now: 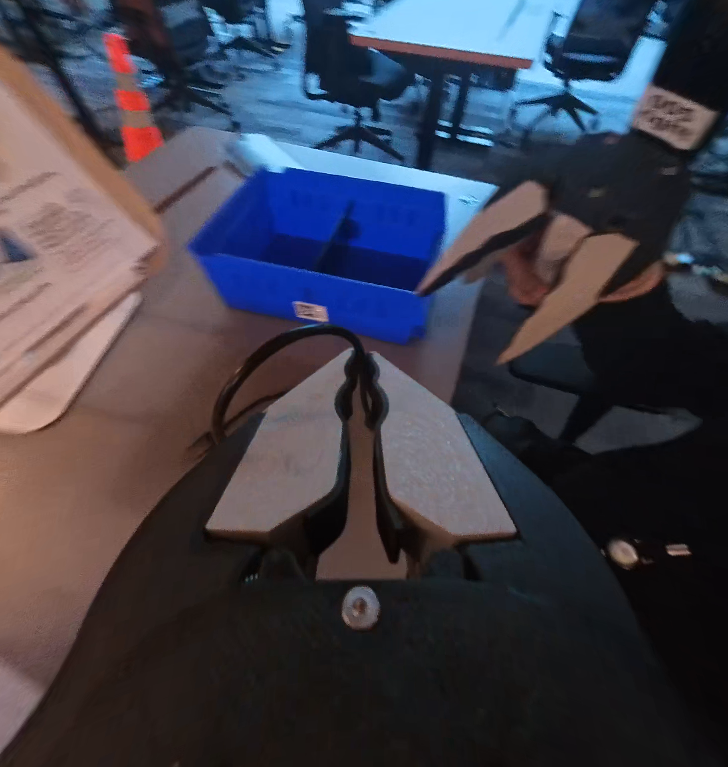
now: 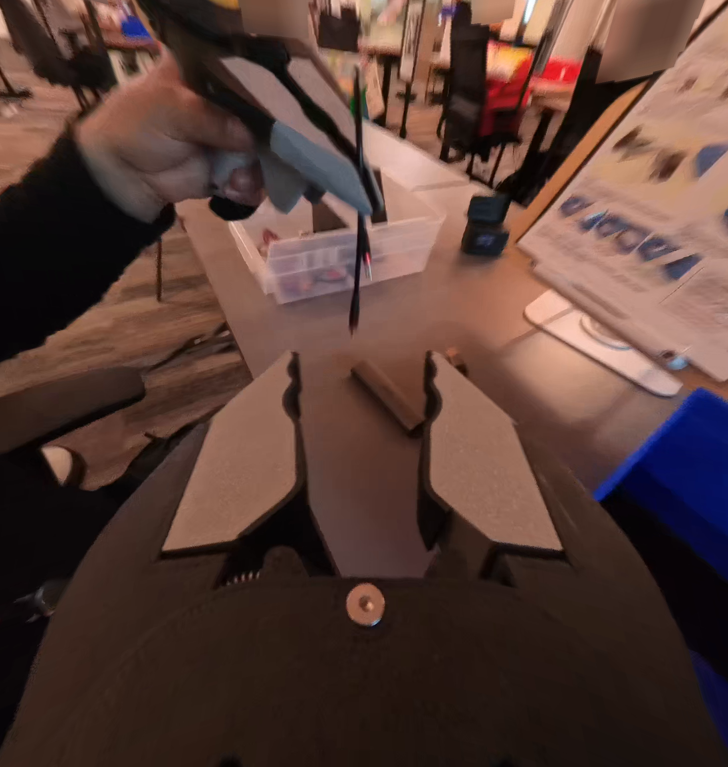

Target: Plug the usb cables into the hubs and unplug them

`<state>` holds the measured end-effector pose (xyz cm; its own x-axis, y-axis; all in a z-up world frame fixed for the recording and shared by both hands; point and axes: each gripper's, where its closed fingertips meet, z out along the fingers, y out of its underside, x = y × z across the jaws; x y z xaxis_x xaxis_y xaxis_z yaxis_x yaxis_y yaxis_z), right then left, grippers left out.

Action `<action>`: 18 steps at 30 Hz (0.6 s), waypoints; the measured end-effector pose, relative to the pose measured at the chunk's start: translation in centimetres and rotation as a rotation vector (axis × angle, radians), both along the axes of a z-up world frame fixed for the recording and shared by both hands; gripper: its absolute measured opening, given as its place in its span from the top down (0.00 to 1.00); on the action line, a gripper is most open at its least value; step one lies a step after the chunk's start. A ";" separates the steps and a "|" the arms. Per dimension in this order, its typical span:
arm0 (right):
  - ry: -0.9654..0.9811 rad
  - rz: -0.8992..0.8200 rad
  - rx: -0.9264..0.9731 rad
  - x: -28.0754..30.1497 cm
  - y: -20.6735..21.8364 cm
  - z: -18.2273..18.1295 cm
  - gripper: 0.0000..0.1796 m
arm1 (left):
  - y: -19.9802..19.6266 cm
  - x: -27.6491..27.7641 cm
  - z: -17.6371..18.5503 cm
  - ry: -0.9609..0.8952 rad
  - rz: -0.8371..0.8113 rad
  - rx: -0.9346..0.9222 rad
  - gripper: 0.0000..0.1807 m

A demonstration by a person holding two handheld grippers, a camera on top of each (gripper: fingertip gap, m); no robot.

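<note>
Cable's up in the air, hub's waiting on the table

Table (image 2: pixel 457 299) first: hub (image 2: pixel 385 398) lies between the spread right gripper (image 2: pixel 362 365) fingers. Left gripper (image 1: pixel 360 361) pinches the usb cable (image 1: pixel 271 352), so I'd steady the hub before plugging.

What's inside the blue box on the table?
The blue box looks empty in the left wrist view: just a dark divider splitting it into two sections. The near wall hides the front strip of its floor, and the picture is blurry, so something small could be missed.
</note>
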<state>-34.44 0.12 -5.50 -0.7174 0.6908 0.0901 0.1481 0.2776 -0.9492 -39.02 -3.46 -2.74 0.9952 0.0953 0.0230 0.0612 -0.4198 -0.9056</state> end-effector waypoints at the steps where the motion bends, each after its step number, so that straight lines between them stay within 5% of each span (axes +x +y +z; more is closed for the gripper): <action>1: -0.008 -0.009 0.011 -0.6 -0.5 -0.7 0.66 | 1.4 1.5 -0.8 -0.006 -0.058 -0.016 1.00; 4: -0.075 0.039 0.017 -1.3 -2.1 -2.8 0.67 | 4.6 4.8 -2.3 -0.005 -0.174 -0.030 1.00; 7: -0.122 0.058 0.080 -1.7 -2.3 -4.7 1.00 | 6.3 5.8 -3.1 0.000 -0.207 -0.035 1.00; 9: -0.129 -0.027 0.134 -2.8 -0.9 -5.4 1.00 | 6.5 4.6 -4.0 0.004 -0.155 -0.059 0.97; 12: -0.151 -0.162 0.155 -4.4 1.7 -5.8 1.00 | 4.8 2.4 -6.5 -0.025 -0.078 -0.158 0.77; 18: -0.227 -0.324 0.154 -6.3 6.1 -6.8 1.00 | -1.0 -0.7 -14.3 -0.064 -0.022 -0.408 0.71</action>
<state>-40.70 6.25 -12.34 -0.4786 0.8748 0.0750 0.4513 0.3183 -0.8337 -39.68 -4.50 -17.02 0.9949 0.0880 0.0498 0.0989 -0.7455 -0.6591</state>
